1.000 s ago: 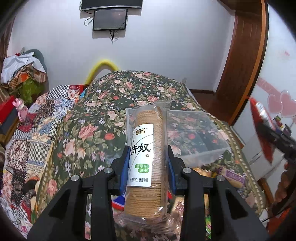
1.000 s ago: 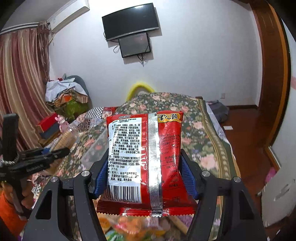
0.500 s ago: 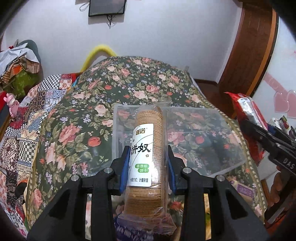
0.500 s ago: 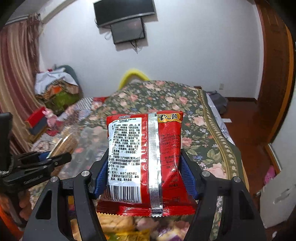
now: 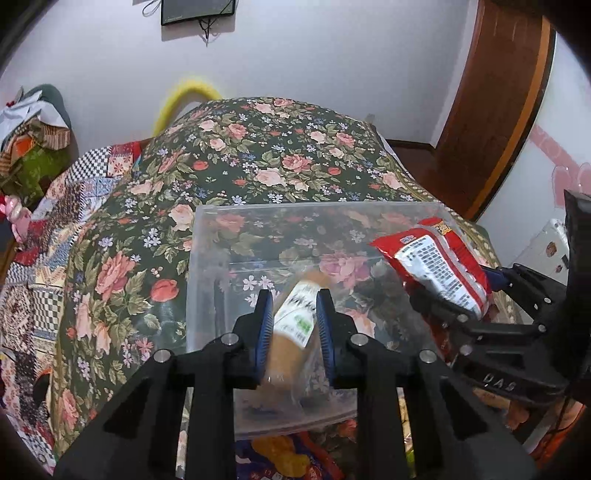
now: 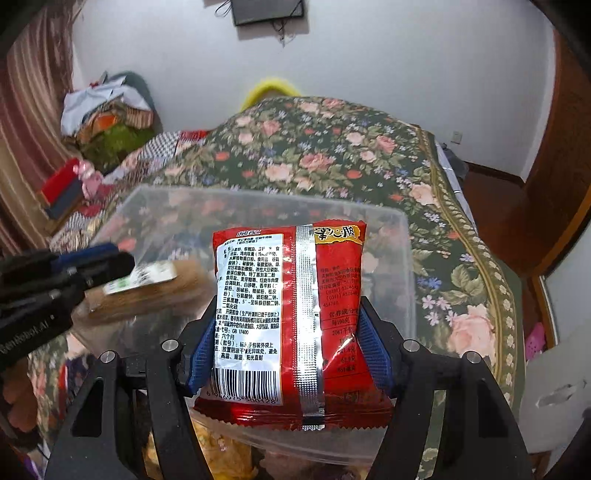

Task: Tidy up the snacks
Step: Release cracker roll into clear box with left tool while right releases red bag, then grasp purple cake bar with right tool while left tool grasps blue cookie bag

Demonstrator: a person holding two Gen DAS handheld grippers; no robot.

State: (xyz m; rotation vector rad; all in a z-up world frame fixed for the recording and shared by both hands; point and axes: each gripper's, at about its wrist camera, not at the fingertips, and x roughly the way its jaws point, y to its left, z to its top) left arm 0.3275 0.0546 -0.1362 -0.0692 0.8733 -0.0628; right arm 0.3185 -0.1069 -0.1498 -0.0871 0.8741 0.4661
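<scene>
Item 1, left gripper [image 5: 294,325]: black two-finger frame with blue ribbed pads. Its jaws are closing, and between them lies the tall stack of round tan biscuits in a clear wrapper with a white label [image 5: 295,317]. A second ago this stack stood upright and sharp in the pads; now it tilts forward, blurred, its far end dipping into the box. Whether the pads press it or it is slipping free cannot be told from the blur.

Item 2, right gripper [image 6: 295,354]: same build, clamped on the flat red foil snack packet with a white printed panel and silver seam [image 6: 291,314], held upright, unchanged in the grip.

Item 3, clear rectangular plastic storage box [image 5: 207,258]: directly ahead of and below both grippers. It was farther ahead on the bed; both hands have come down over its open top. Judged: both snacks are at the point of delivery, the biscuits first.

Item 4, loose snack packs [image 6: 221,450]: beneath the grippers at the near edge, yellow and orange wrappers, cut off by the frames and fingers; kinds unreadable.

Item 5, dark green bedspread with pink roses [image 5: 277,147]: beyond and under the box.

Item 6, wall-mounted dark screen [image 5: 197,11]: farthest, top cropped.

The box floor is hard to separate from the floral pattern showing through.
</scene>
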